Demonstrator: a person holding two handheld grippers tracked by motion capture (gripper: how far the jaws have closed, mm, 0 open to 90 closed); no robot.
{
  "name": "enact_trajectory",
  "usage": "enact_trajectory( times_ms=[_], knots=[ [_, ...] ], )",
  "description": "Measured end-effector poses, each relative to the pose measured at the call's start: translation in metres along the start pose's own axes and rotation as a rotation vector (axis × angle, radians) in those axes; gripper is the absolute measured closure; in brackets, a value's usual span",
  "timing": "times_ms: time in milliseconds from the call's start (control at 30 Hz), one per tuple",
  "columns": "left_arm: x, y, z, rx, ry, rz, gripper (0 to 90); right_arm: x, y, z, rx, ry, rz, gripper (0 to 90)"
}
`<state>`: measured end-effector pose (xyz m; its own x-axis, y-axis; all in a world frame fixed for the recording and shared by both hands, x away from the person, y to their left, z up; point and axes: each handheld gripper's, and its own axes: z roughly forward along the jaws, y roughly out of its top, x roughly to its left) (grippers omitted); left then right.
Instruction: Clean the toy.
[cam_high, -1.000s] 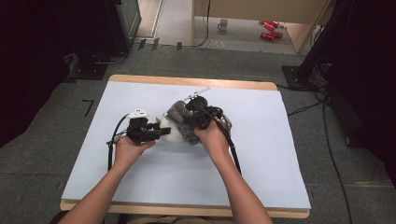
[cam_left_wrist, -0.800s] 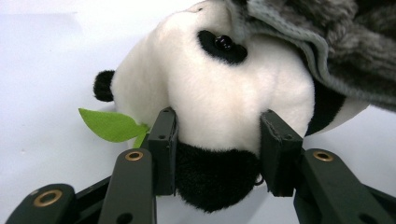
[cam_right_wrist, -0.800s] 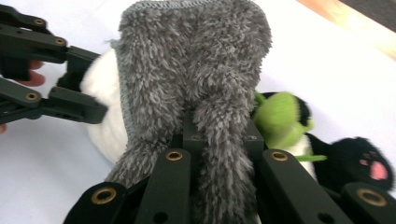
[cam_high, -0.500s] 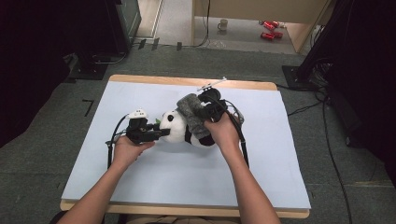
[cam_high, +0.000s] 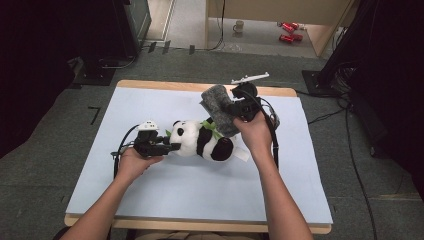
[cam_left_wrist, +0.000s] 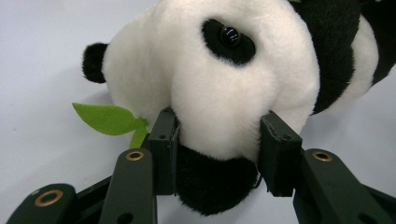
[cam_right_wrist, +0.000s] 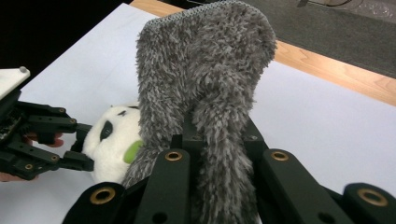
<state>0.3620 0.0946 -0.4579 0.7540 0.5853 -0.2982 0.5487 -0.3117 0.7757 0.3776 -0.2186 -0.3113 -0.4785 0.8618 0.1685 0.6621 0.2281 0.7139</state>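
A black-and-white plush panda (cam_high: 200, 140) lies on its side on the pale blue mat (cam_high: 165, 190), with a green felt leaf (cam_left_wrist: 108, 119) by its head. My left gripper (cam_high: 170, 146) is shut on the panda's muzzle (cam_left_wrist: 219, 116), its pads (cam_left_wrist: 164, 140) pressing into the white fur from both sides. My right gripper (cam_high: 229, 107) is shut on a fuzzy grey cloth (cam_high: 218, 109) and holds it lifted above the panda's body. In the right gripper view the grey cloth (cam_right_wrist: 205, 93) stands up between the jaws, with the panda (cam_right_wrist: 112, 140) below at left.
The mat covers a wooden table (cam_high: 310, 230). A white tag (cam_high: 241, 154) sticks out under the panda. Black cables (cam_high: 272, 135) trail from the grippers. Beyond the table are a mug (cam_high: 239, 25) and red objects (cam_high: 287, 31) on the floor.
My right gripper has lifted the grey cloth up and to the right, off the panda, which now lies uncovered. The left gripper has stayed on the panda's head.
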Motion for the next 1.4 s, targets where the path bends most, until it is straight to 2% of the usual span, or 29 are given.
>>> enact_trajectory(
  times_ms=[233, 400, 533, 600, 700, 767, 800, 867, 1067, 1200, 1400],
  knots=[
    [-0.002, -0.005, -0.001, 0.008, 0.001, 0.011, 55.6, -0.015, -0.017, 0.01, 0.003, 0.021, 0.018, 79.5],
    [-0.003, -0.008, -0.001, -0.002, 0.005, 0.011, 55.4, -0.023, -0.031, 0.019, 0.026, 0.023, 0.041, 79.5],
    [-0.002, -0.009, -0.001, -0.006, 0.006, 0.01, 55.4, -0.027, -0.041, 0.028, 0.035, 0.053, 0.054, 79.4],
    [-0.003, -0.009, -0.001, -0.007, 0.007, 0.01, 55.4, -0.028, -0.044, 0.03, 0.017, 0.048, 0.045, 79.4],
    [-0.003, -0.01, -0.001, -0.006, 0.007, 0.012, 55.4, -0.036, -0.042, 0.024, -0.026, 0.057, 0.089, 79.5],
    [-0.003, -0.01, -0.001, -0.004, 0.008, 0.014, 55.4, -0.043, -0.04, 0.024, -0.029, 0.052, 0.11, 79.4],
    [-0.003, -0.011, -0.001, -0.006, 0.01, 0.013, 55.4, -0.044, -0.041, 0.025, -0.022, 0.056, 0.11, 79.4],
    [-0.004, -0.011, -0.001, -0.008, 0.011, 0.012, 55.4, -0.044, -0.043, 0.03, 0.004, 0.031, 0.09, 79.2],
    [-0.005, -0.011, -0.001, -0.011, 0.015, 0.013, 55.7, -0.064, -0.052, 0.036, 0.016, 0.048, 0.156, 79.1],
    [-0.004, -0.011, 0.0, -0.014, 0.012, 0.011, 55.8, -0.08, -0.062, 0.035, 0.041, 0.046, 0.176, 79.5],
    [-0.005, -0.012, -0.001, -0.014, 0.017, 0.012, 55.8, -0.092, -0.077, 0.036, 0.061, 0.042, 0.188, 79.6]
  ],
)
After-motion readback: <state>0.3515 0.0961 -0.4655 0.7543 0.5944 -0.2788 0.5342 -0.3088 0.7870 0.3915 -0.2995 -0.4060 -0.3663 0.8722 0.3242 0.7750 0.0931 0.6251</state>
